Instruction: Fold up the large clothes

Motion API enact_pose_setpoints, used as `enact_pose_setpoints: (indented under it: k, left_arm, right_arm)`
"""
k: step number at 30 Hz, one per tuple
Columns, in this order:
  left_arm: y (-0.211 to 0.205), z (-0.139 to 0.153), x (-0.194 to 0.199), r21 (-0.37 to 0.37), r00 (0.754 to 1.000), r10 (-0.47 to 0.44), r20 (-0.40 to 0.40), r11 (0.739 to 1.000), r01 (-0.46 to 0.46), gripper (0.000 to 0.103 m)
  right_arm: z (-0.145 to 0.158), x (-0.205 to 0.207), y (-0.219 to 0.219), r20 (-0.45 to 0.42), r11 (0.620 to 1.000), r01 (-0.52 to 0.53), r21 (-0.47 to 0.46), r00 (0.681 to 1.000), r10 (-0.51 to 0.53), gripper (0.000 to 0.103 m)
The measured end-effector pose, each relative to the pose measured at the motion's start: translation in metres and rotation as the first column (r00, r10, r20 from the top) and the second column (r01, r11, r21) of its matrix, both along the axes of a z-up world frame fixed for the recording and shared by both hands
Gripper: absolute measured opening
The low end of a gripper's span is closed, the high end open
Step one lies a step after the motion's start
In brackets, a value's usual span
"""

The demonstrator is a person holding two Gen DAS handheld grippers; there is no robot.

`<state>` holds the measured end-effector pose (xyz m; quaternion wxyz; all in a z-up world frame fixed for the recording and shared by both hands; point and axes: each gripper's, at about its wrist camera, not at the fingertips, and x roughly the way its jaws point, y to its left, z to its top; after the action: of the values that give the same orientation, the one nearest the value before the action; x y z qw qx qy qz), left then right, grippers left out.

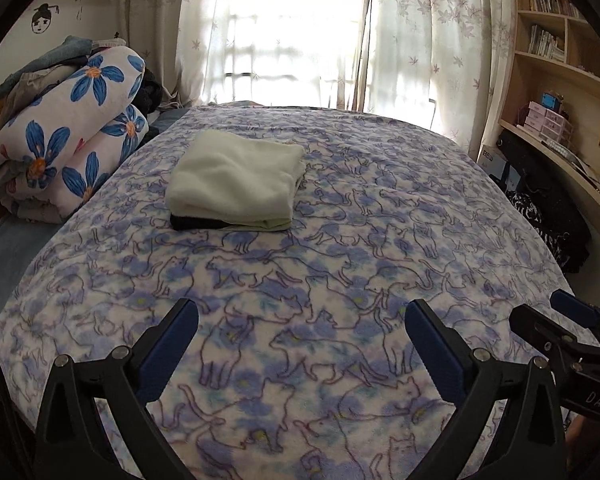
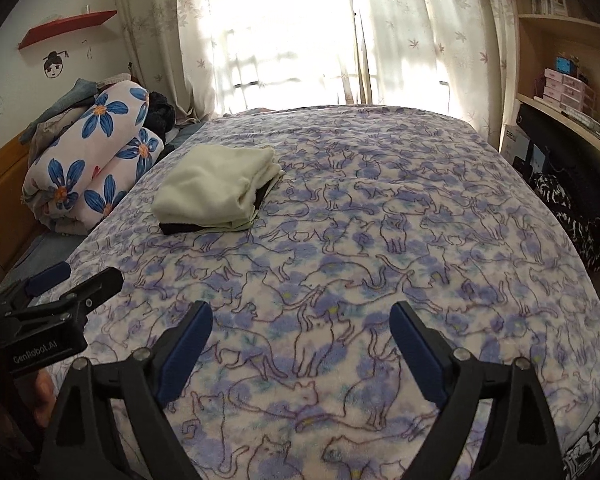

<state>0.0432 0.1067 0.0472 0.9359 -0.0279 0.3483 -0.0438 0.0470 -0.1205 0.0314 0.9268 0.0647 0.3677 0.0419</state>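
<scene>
Bedding fills both views: a fleece blanket printed with purple cat outlines on blue and white blotches [image 1: 340, 240] lies spread flat across the bed. On its far left part sits a folded pale-green fleece garment [image 1: 236, 184], squared into a neat stack, with a folded black garment [image 1: 194, 222] under it (only its dark edge shows at the near side and, in the right wrist view, along the right side too). The left gripper [image 1: 302, 322] hovers above the near part of the blanket, its blue-padded fingers spread wide with nothing between them. The right gripper [image 2: 302, 320] hangs just beside it, jaws likewise parted and empty; each tool shows at the edge of the other's view. Both are well apart from the folded stack. A rolled white quilt with large blue flowers [image 1: 64, 140] rests against the wall left of the blanket, more clothes piled on top. Leaf-patterned sheer curtains [image 1: 420, 40] hang behind the bed, and wooden shelves [image 1: 556, 48] stand at the right.
</scene>
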Motion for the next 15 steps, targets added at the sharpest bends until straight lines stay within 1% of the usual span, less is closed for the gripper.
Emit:
enact_pose_setpoints:
  k: [5, 9, 12, 15]
  left_arm:
    - [-0.013, -0.012, -0.018, 0.049, 1.000, 0.006, -0.019, 0.999, -0.005, 0.102]
    - [-0.016, -0.020, -0.028, 0.047, 1.000, 0.003, -0.030, 0.999, -0.002, 0.102]
    - [-0.020, -0.026, -0.029, 0.063, 0.999, 0.015, -0.048, 0.998, -0.012, 0.102]
    - [-0.019, -0.032, -0.028, 0.047, 0.997, 0.019, -0.080, 0.999, -0.015, 0.102]
  right_arm:
    - [-0.012, -0.017, -0.003, -0.003, 0.999, 0.034, 0.016, 0.999, -0.034, 0.091]
    - [-0.021, -0.024, 0.002, -0.012, 1.000, 0.028, 0.003, 1.000, -0.028, 0.091]
    - [-0.026, -0.028, 0.004, -0.010, 0.999, 0.033, -0.027, 0.999, -0.033, 0.091]
    - [-0.031, -0.029, 0.003, -0.018, 0.999, 0.037, -0.020, 0.999, -0.037, 0.091]
